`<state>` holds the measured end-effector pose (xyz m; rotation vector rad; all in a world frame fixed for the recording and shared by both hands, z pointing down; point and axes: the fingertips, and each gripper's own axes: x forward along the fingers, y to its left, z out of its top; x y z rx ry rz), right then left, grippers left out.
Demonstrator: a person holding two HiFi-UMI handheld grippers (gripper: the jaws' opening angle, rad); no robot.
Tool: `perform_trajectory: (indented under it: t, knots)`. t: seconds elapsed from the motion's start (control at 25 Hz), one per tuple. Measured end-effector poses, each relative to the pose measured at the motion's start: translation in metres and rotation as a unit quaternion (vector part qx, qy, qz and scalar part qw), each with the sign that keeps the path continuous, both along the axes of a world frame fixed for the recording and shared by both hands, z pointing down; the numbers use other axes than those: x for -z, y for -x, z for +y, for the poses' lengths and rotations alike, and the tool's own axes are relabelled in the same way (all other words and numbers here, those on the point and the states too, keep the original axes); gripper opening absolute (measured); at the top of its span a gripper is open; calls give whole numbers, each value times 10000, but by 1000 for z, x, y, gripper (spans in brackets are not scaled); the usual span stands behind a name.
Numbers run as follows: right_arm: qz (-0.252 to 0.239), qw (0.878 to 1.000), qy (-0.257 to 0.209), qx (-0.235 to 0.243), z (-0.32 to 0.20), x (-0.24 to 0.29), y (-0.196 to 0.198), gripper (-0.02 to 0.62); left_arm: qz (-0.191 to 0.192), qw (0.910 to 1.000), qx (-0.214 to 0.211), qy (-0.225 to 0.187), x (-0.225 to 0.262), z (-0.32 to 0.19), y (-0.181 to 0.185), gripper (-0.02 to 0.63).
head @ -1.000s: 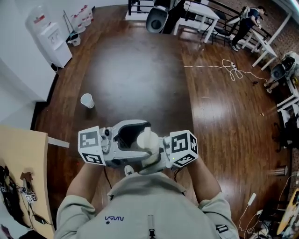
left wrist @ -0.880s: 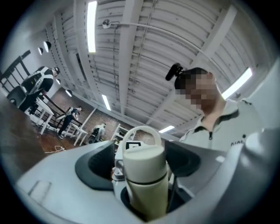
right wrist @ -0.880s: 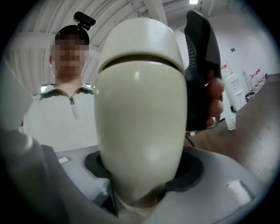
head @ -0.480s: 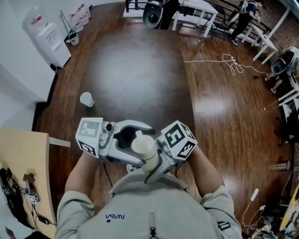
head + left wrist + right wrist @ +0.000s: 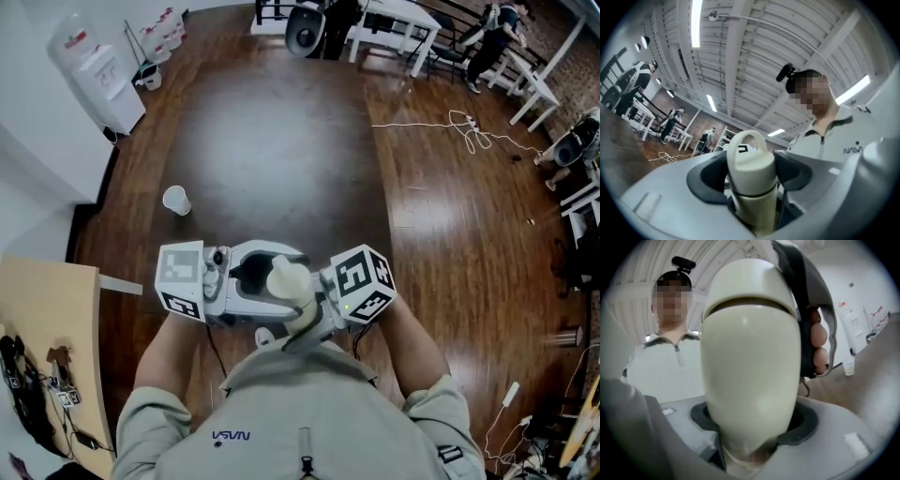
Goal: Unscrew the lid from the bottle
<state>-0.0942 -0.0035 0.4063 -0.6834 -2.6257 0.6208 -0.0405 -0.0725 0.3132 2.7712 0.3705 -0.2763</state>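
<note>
A cream bottle [image 5: 292, 298] is held in the air close to my chest, between both grippers. Its lid [image 5: 750, 154], which has a loop handle, stands between the dark pads of my left gripper [image 5: 752, 178]. Those jaws have just been closing and now sit against the lid's sides. My right gripper [image 5: 752, 427] is shut on the lower body of the bottle [image 5: 750, 362], which fills that view. In the head view my left gripper [image 5: 277, 270] comes in from the left and my right gripper [image 5: 302, 328] from the right.
Dark wooden floor lies below. A paper cup [image 5: 175, 201] stands on it to the left, with a water dispenser [image 5: 98, 75] by the far wall. A wooden tabletop corner [image 5: 47, 328] is at my left. A white cable [image 5: 459, 131] and white tables [image 5: 394, 28] are farther off.
The right gripper's marker cube has turned and shows a different face. The bottle has tipped slightly. Both grippers stay close together in front of my chest.
</note>
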Motion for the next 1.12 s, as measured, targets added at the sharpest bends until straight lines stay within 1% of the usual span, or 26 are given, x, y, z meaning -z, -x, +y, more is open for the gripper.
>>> perform_trajectory:
  t: [0.04, 0.08, 0.12, 0.2, 0.24, 0.28, 0.32, 0.4, 0.44, 0.48, 0.56, 0.64, 0.72, 0.76, 0.88, 1.04, 1.12]
  knots:
    - [104, 9993, -234, -285, -9, -5, 3, 301, -72, 9997, 238, -63, -2, -5, 0, 310]
    - [214, 9968, -479, -603, -19, -11, 5, 301, -140, 9986, 488, -140, -3, -10, 1, 310]
    - [335, 9925, -718, -935, -30, -16, 7, 301, -200, 9968, 746, -224, -5, -15, 1, 310]
    - [607, 9783, -1165, -1600, -52, -25, 9, 301, -308, 9904, 1290, -380, -7, -25, 2, 310]
    - [762, 9681, -1387, -1941, -64, -30, 9, 301, -371, 9856, 1589, -446, -9, -30, 3, 310]
    - [935, 9551, -1621, -2298, -76, -34, 8, 301, -453, 9792, 1908, -517, -10, -35, 3, 309]
    - [1117, 9393, -1858, -2660, -89, -39, 6, 301, -553, 9708, 2251, -619, -12, -40, 4, 310]
    - [1425, 9039, -2270, -3334, -111, -45, 1, 301, -767, 9485, 2941, -891, -17, -49, 5, 310]
    - [1520, 8879, -2412, -3611, -119, -46, -1, 301, -860, 9376, 3222, -984, -19, -53, 5, 310]
    - [1577, 8746, -2508, -3839, -125, -47, -2, 301, -937, 9282, 3450, -1032, -21, -56, 5, 308]
    - [1625, 8553, -2617, -4166, -133, -50, -3, 301, -1046, 9133, 3796, -1041, -25, -59, 6, 308]
    - [1679, 8408, -2750, -4349, -138, -52, -6, 301, -1103, 9023, 4048, -992, -28, -62, 6, 308]
    - [1757, 8313, -2895, -4407, -143, -53, -10, 301, -1118, 8961, 4196, -925, -30, -65, 6, 308]
    - [1781, 8302, -2916, -4406, -144, -53, -12, 301, -1118, 8951, 4220, -902, -30, -65, 5, 308]
    - [1796, 8315, -2896, -4387, -142, -54, -12, 301, -1132, 8962, 4194, -900, -32, -65, 5, 308]
    - [1814, 8247, -2949, -4473, -145, -54, -12, 301, -1143, 8942, 4232, -912, -33, -66, 6, 308]
    - [1795, 8241, -2943, -4495, -145, -54, -11, 301, -1121, 8951, 4217, -913, -32, -65, 6, 308]
